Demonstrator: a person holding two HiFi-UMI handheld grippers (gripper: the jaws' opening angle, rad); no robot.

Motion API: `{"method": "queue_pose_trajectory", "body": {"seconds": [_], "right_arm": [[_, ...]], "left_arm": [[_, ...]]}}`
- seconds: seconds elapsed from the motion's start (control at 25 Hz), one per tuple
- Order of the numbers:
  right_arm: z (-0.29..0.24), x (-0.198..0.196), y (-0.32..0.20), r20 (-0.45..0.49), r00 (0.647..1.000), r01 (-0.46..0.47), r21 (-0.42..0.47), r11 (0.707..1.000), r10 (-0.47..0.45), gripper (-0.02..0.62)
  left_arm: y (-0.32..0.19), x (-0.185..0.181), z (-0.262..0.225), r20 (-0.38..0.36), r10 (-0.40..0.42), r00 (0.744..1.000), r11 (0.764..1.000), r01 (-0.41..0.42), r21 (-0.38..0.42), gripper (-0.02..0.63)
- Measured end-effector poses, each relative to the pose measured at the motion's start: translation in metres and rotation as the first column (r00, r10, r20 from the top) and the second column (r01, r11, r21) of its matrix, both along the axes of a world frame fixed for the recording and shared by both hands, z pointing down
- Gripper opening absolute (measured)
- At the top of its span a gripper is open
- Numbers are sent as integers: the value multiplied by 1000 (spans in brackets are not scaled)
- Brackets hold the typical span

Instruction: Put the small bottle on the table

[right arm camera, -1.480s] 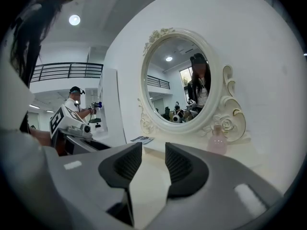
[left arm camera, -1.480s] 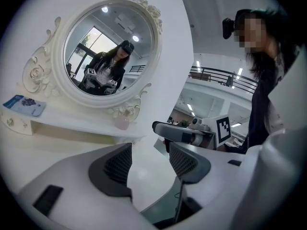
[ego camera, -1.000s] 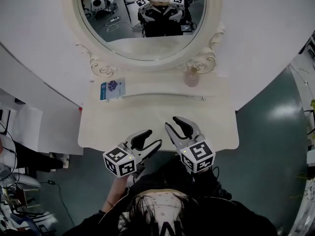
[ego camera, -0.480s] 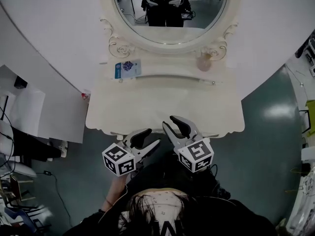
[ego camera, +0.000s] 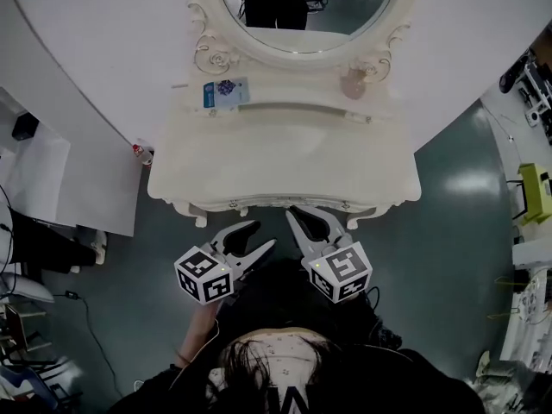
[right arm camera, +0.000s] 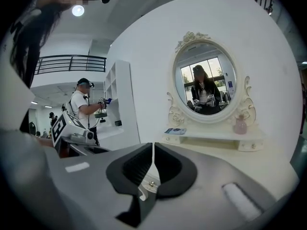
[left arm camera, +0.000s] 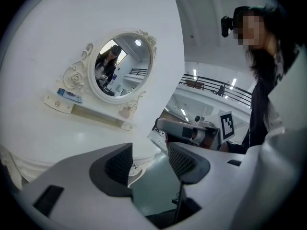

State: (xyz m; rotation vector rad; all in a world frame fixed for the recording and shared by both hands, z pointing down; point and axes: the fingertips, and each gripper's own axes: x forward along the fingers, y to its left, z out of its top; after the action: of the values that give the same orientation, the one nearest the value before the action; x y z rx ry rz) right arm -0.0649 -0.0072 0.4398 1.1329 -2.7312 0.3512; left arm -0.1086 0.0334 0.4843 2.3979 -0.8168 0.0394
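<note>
My left hand-held gripper (ego camera: 261,237) is released, right hand-held gripper (ego camera: 302,216) just clenched empty, both short of desk (ego camera: 276,162). The small bottle (ego camera: 353,84) is on shelf (ego camera: 285,103) beyond desk: I'd reopen right, reach in level.

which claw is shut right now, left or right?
The right claw: its jaws have just been closing and now meet, with nothing between them. The left claw has its jaws apart, empty.

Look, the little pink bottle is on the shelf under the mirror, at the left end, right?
No. The little pink bottle is on the shelf under the mirror, but at the right end; the blue card is at the left end. The head view shows it.
</note>
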Motion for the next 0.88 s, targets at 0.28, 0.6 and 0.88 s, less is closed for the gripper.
{"method": "queue_pose_trajectory", "body": {"seconds": [0.28,0.6,0.88], "right_arm": [[-9,-11,20,-34,998,53,10,999,-53,9],[-11,20,59,-39,995,95,11,995,-94,9],[-8,60,114,-30,991,131,21,991,-131,9]], "left_arm": [[19,-4,-5,-22,-23,1000,1000,23,7,235],[47,27,-10,-10,-45,999,999,46,18,235],[104,70,-9,9,-64,998,998,63,23,236]]}}
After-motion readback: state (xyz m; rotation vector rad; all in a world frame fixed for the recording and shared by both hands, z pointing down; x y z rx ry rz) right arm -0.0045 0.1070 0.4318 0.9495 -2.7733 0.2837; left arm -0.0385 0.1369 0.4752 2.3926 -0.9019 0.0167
